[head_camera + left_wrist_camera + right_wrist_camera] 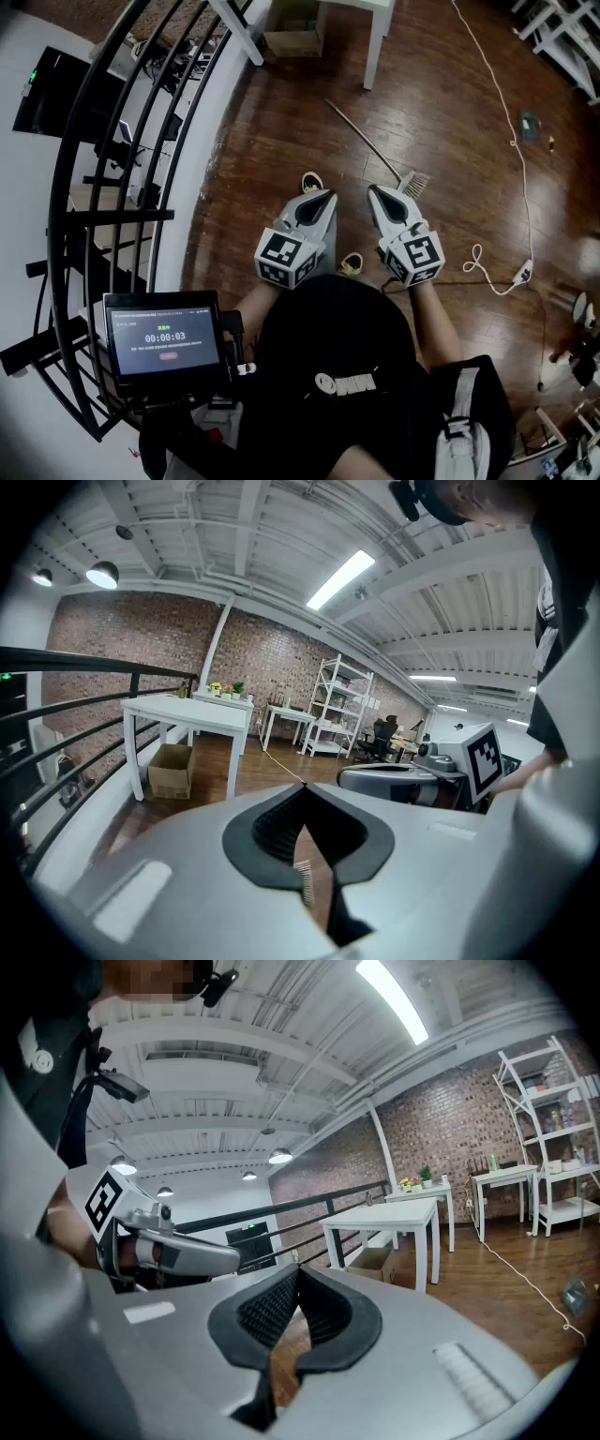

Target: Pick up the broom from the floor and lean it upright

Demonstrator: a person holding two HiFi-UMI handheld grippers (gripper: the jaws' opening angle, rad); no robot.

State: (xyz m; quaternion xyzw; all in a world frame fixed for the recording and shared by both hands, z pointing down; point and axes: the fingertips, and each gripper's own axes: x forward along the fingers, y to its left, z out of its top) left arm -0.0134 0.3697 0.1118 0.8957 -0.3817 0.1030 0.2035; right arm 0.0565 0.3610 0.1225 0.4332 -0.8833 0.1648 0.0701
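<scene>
The broom (375,150) lies flat on the wooden floor, its thin handle running up-left and its pale bristle head (413,183) at the lower right end. My left gripper (327,195) and right gripper (373,190) are held side by side above the floor, just short of the broom. The right gripper's tip is close to the bristles. Both are shut with nothing between the jaws. In the left gripper view the jaws (302,794) meet at the tip, and a bit of bristle (302,878) shows through the gap behind. The right gripper view shows its jaws (298,1269) pressed together.
A black curved railing (122,141) runs along the left. A white table (375,28) and a cardboard box (292,39) stand beyond the broom. A white cable (511,141) ends in a power strip (521,274) at right. A tablet (164,342) sits at lower left.
</scene>
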